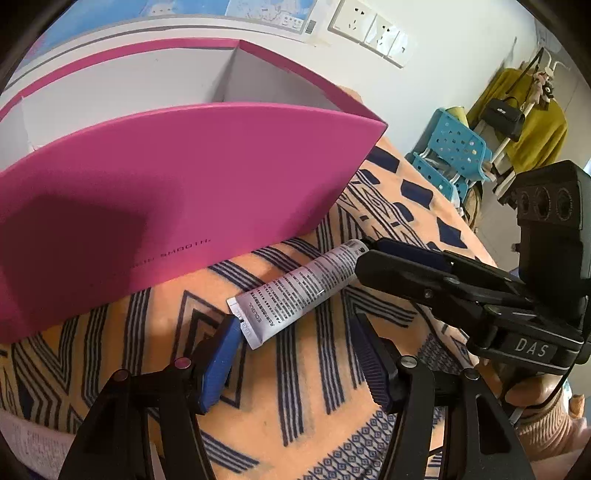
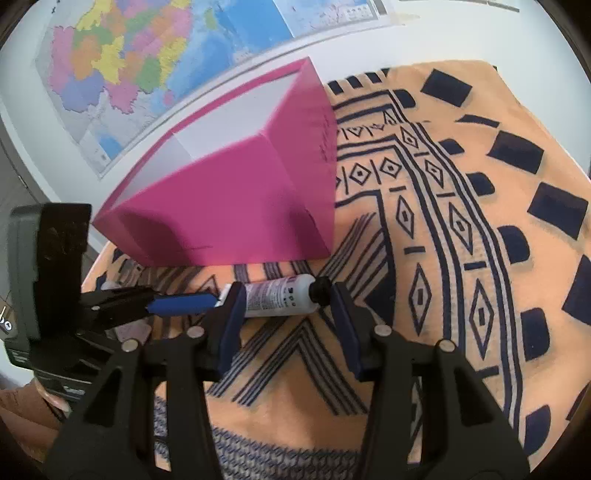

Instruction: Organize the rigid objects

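A silver-white tube with a black cap (image 1: 295, 291) lies on the orange patterned cloth in front of an open pink box (image 1: 177, 192). My left gripper (image 1: 295, 354) is open, its left pad touching the tube's crimped end. My right gripper (image 2: 286, 314) is open and straddles the tube (image 2: 277, 297), one finger near the middle, one by the cap. The right gripper also shows in the left wrist view (image 1: 373, 245) at the cap end. The left gripper shows in the right wrist view (image 2: 184, 304) beside the tube's flat end. The pink box (image 2: 236, 206) stands just behind the tube.
The orange cloth with dark blue patterns (image 2: 461, 221) covers the table. A map (image 2: 147, 66) hangs on the wall behind the box. Blue plastic crates (image 1: 450, 151), a coat rack with a yellow garment (image 1: 532, 114) and wall sockets (image 1: 373, 29) are at the far right.
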`<action>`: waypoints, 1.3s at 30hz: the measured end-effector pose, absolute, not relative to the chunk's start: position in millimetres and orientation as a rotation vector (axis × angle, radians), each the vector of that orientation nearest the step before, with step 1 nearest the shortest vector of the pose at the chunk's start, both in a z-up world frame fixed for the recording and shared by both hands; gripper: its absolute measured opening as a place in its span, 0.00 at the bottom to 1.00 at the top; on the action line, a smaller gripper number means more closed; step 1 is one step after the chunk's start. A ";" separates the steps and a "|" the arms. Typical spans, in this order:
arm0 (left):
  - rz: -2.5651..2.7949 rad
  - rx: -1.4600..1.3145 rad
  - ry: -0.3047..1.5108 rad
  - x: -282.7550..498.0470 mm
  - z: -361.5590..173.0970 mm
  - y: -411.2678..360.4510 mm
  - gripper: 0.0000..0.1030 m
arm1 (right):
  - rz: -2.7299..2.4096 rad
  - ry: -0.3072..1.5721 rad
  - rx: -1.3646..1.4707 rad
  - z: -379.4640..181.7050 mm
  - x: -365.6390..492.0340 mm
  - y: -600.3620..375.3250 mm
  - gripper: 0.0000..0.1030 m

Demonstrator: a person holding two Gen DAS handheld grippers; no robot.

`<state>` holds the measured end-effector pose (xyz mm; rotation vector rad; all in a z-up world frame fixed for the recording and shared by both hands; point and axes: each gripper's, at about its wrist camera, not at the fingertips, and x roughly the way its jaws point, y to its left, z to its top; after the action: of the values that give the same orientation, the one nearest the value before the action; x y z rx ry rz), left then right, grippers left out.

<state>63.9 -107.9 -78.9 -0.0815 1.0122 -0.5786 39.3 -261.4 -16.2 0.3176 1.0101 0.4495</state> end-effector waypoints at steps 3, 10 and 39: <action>-0.581 -0.085 0.996 58.7 -72.9 -107.4 0.61 | 0.454 0.998 0.299 -8.7 35.4 -259.0 0.49; -0.579 -0.083 0.934 45.8 -49.5 -104.9 0.61 | 0.475 0.946 0.275 14.3 26.3 -253.2 0.49; -0.470 -0.083 0.686 53.3 45.1 -78.9 0.61 | 0.562 0.720 0.222 99.1 58.5 -230.9 0.49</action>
<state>53.3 -78.9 45.1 -0.0829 0.6863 -0.4697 58.5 -230.9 99.1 0.2224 0.7201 0.5619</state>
